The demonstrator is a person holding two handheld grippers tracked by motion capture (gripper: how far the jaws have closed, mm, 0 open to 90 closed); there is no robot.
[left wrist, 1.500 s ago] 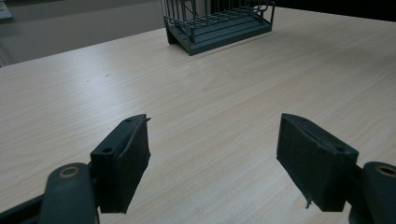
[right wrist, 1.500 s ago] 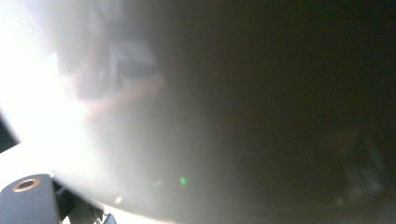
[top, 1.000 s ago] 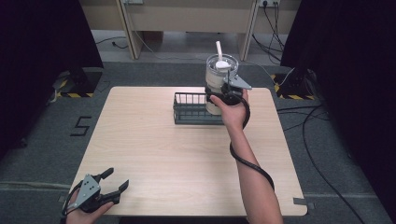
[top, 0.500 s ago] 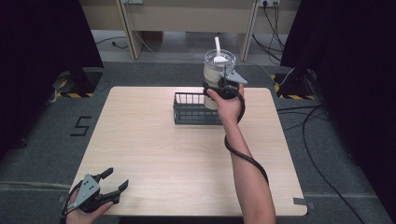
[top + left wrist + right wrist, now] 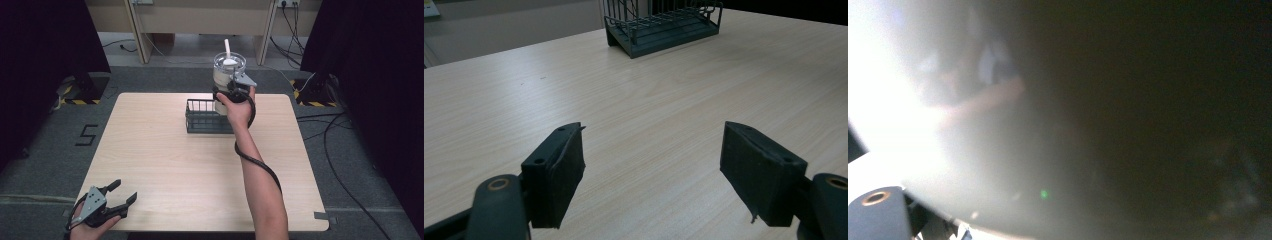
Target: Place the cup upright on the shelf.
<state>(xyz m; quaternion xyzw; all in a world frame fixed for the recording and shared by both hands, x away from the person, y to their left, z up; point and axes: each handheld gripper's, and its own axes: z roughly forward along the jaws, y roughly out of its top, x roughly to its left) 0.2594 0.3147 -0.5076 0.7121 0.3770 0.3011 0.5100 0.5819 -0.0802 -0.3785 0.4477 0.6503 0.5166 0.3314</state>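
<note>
Holding a clear jar (image 5: 229,74) in the air, the right gripper (image 5: 231,93) is raised over the far side of the wooden table (image 5: 165,165), just above the right end of a dark wire rack (image 5: 204,117). The jar stands upright in the grasp, and a white spoon handle (image 5: 227,50) sticks up from its open top. The jaws are clenched on the lower part of the jar, with the hand (image 5: 239,107) just below it. In the right gripper view the jar (image 5: 1058,120) is pressed so close to the camera that it is only a blurred grey and dark surface, and nothing sharp can be read there.

The rack stands on the table near the far edge, a little right of the middle. In the left gripper view the rack (image 5: 663,27) is seen far ahead on the table (image 5: 634,100).

The left gripper (image 5: 122,194) rests at the near left corner of the table, well apart from the rack. Its jaws are spread wide and hold nothing, with bare wood between them. The left gripper (image 5: 651,167) points roughly toward the rack
</note>
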